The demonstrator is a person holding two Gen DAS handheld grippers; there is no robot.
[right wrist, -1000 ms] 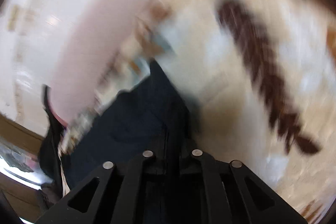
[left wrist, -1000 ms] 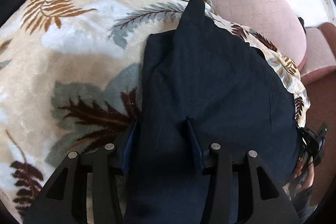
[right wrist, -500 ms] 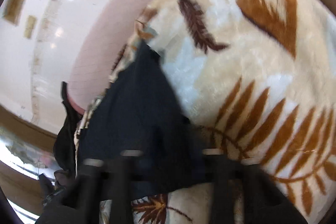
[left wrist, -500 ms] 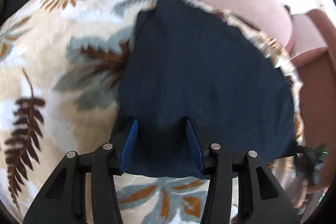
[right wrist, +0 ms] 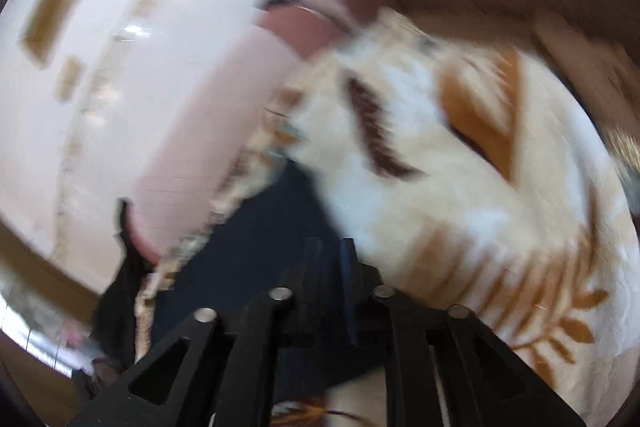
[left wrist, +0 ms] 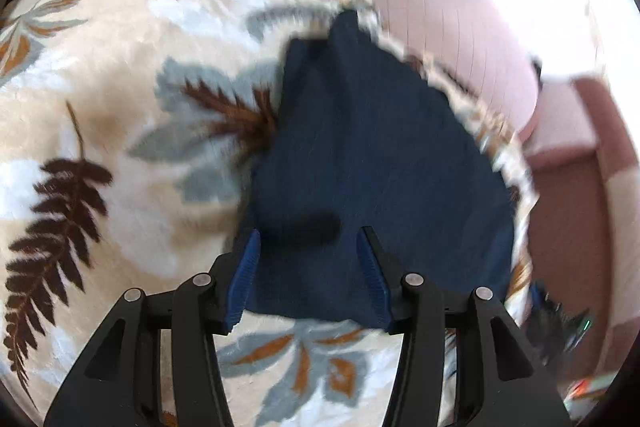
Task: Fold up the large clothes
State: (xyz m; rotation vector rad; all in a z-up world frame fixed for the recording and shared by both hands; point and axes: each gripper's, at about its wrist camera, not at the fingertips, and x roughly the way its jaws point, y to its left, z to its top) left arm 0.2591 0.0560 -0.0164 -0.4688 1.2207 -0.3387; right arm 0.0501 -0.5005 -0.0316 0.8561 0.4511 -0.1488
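A dark navy folded garment (left wrist: 372, 163) lies flat on a cream plush blanket printed with brown and grey fern leaves (left wrist: 120, 115), close to the blanket's edge at about two o'clock, where a pale pink upholstered sofa arm (left wrist: 452, 11) rises beyond. The left gripper (left wrist: 308, 243) hangs over the garment's near hem with its blue-padded fingers (left wrist: 246, 267) spread wide, gripping nothing. Through the blurred right camera, the right gripper (right wrist: 330, 251) shows its fingers drawn narrow over the same dark cloth (right wrist: 256, 247) at six o'clock; I cannot tell whether any fabric is pinched.
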